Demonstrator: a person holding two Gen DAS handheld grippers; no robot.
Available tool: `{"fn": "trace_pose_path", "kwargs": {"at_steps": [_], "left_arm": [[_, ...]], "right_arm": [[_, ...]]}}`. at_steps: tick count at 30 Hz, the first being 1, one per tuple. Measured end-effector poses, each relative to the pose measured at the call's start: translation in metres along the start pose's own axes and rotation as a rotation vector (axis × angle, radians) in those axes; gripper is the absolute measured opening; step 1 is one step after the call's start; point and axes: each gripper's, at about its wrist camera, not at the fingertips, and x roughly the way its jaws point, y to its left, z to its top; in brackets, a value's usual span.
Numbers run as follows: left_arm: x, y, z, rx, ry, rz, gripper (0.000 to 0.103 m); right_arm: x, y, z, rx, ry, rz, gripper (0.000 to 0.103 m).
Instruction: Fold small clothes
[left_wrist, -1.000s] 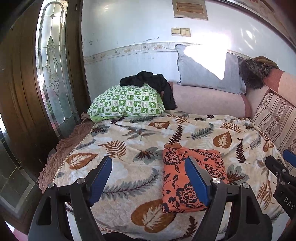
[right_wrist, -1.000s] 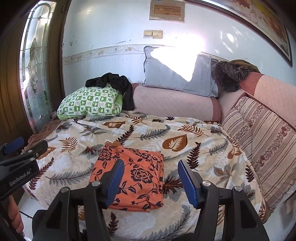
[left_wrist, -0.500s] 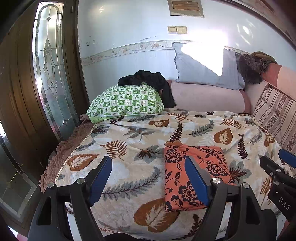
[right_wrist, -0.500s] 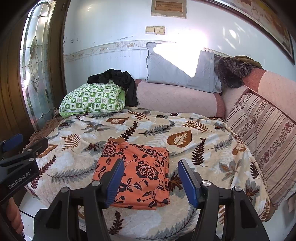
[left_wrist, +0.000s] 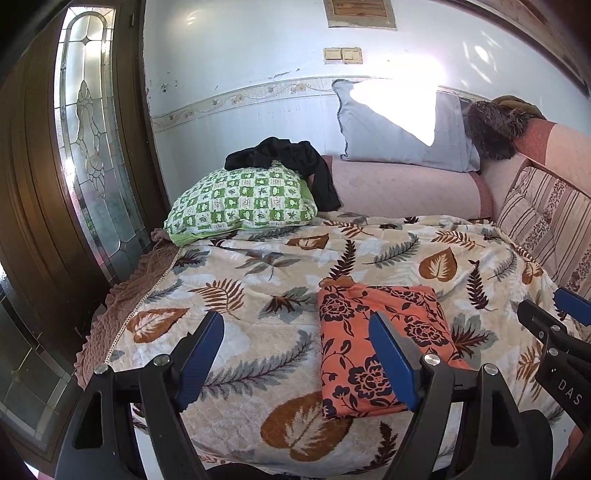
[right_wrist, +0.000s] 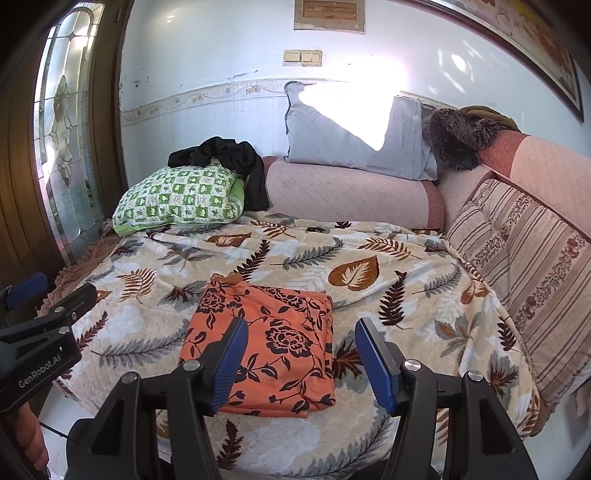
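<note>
Orange flowered cloth (right_wrist: 262, 347): folded into a flat rectangle on the leaf-print bed cover (right_wrist: 369, 273), long axis running away from the tongs. Right tongs (right_wrist: 299, 360): spread, empty, cloth directly ahead and below, nearer. Left tongs (left_wrist: 295, 354): spread, empty, cloth ahead toward their right finger.

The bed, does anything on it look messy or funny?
Mostly tidy. The orange flowered cloth lies folded flat on the leaf blanket, with a little bump of fabric poking out at its far corner. The one messy thing is a black garment heaped over the green checked pillow, one end dangling beside it.
</note>
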Motion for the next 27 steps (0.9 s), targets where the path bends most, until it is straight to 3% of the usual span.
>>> {"fn": "trace_pose_path", "kwargs": {"at_steps": [27], "left_arm": [[-0.010,-0.011,0.005,0.017,-0.011,-0.049,0.081]], "right_arm": [[-0.018,-0.018,0.004,0.053,-0.039,-0.028,0.064]]}}
